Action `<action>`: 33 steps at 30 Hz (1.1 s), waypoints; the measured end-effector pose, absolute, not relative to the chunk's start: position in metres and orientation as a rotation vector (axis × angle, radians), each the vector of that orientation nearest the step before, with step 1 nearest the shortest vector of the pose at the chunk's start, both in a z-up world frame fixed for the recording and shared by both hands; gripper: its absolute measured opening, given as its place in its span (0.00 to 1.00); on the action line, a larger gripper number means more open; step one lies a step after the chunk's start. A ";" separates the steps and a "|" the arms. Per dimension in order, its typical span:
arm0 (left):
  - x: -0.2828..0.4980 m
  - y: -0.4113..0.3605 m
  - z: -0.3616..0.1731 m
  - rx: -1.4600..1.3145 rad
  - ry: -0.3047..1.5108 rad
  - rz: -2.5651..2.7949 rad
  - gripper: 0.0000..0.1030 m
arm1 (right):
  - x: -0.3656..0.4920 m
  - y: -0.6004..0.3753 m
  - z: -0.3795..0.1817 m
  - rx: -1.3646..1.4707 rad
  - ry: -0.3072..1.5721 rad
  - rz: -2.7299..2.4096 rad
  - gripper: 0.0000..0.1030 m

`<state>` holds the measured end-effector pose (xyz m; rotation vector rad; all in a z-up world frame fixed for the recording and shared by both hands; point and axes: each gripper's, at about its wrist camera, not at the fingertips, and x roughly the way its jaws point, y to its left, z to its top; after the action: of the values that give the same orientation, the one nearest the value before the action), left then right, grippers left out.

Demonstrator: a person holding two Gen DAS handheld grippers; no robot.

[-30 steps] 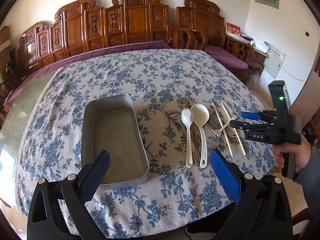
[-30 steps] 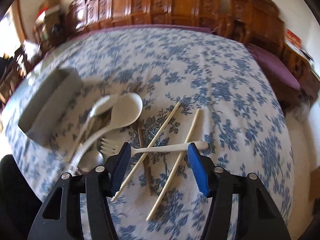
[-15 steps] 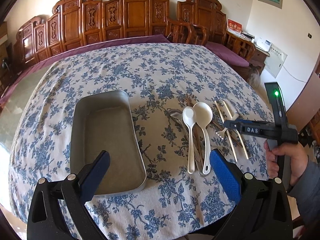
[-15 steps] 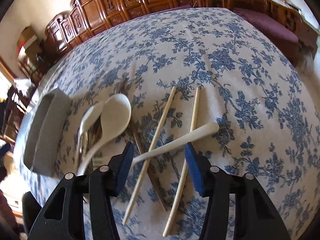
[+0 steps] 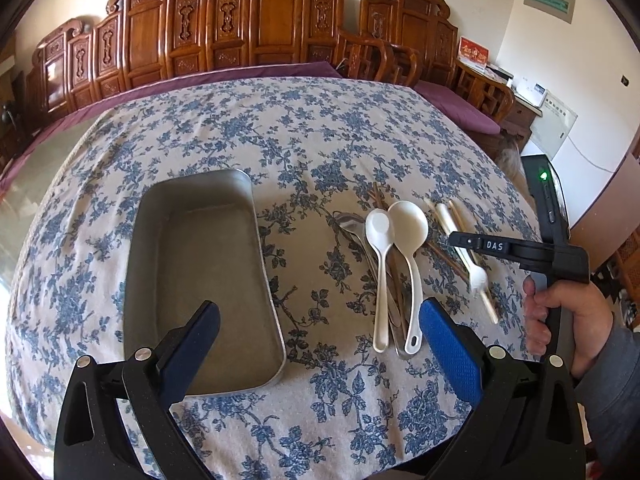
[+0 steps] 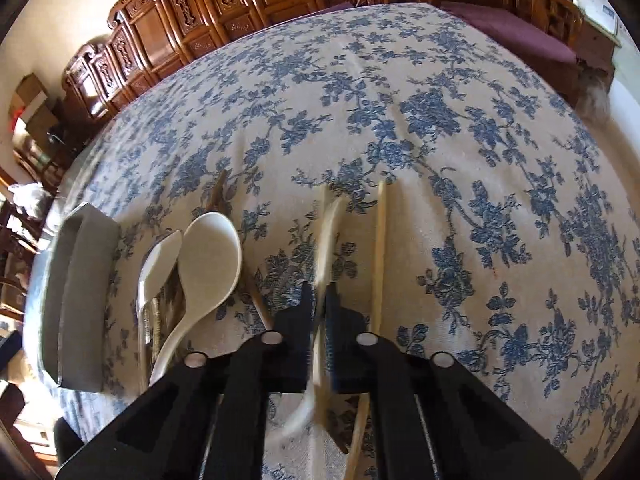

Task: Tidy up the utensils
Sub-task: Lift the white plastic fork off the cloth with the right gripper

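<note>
The right gripper [image 6: 319, 320] has just clamped shut on the white fork [image 6: 330, 232]. The left gripper [image 5: 320, 344] hangs open near the metal tray [image 5: 192, 248], likely the fork's destination.

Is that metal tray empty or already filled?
Empty: the metal tray shows only its bare bottom; the spoons lie beside it.

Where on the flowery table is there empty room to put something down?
The grey metal tray is empty inside. Bare blue-flowered tablecloth stretches from the tray and the utensils to the carved wooden chairs; a narrower strip runs between the tray and the white plastic spoons. It is crowded by the spoons, the pale chopsticks and the right gripper.
</note>
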<state>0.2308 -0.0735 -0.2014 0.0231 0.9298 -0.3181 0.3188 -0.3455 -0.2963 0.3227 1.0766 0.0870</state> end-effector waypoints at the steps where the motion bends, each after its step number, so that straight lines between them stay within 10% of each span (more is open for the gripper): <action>1: 0.231 -0.076 -0.203 0.027 0.933 -0.320 0.94 | 0.317 -0.346 -0.295 0.330 1.071 0.094 0.06; 33: 0.254 -0.129 -0.244 0.123 1.001 -0.326 0.80 | 0.304 -0.380 -0.292 0.264 1.038 0.165 0.03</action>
<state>0.2536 -0.1288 -0.2440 0.1234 1.0009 -0.3262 0.3040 -0.3800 -0.2918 0.2645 1.0376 0.1655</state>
